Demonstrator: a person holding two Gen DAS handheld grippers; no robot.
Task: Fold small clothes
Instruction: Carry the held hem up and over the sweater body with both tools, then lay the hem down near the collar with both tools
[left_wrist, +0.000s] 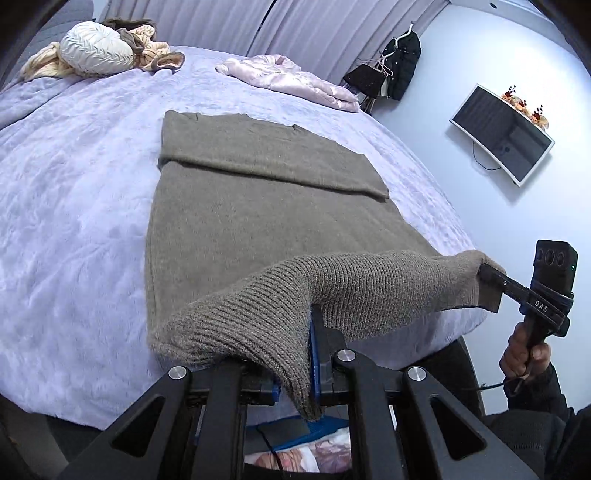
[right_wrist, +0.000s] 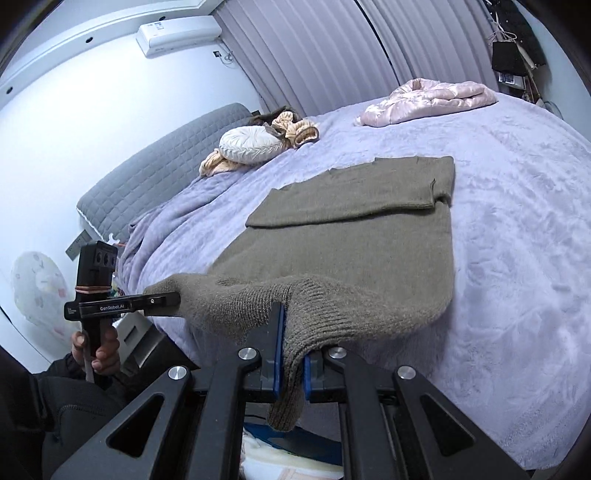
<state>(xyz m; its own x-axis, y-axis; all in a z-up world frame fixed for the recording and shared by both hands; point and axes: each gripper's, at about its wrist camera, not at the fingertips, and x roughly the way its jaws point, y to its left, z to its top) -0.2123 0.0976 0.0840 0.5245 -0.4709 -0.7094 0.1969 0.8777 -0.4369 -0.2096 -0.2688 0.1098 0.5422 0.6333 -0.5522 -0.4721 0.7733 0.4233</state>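
Observation:
A grey-brown knit sweater (left_wrist: 236, 206) lies flat on the lilac bed, its sleeves folded across the upper part; it also shows in the right wrist view (right_wrist: 351, 236). My left gripper (left_wrist: 301, 354) is shut on the ribbed hem at its near left corner and holds it above the bed edge. My right gripper (right_wrist: 293, 354) is shut on the hem at the near right corner. The hem hangs stretched between both grippers. Each gripper shows in the other's view: the right one (left_wrist: 491, 275) and the left one (right_wrist: 162, 301).
The lilac bedspread (left_wrist: 74, 221) covers the bed. A pink satin jacket (left_wrist: 291, 79) lies at the far side. A white round pillow (left_wrist: 96, 48) and beige clothes sit near the grey headboard (right_wrist: 155, 162). A wall TV (left_wrist: 502, 133) hangs at right.

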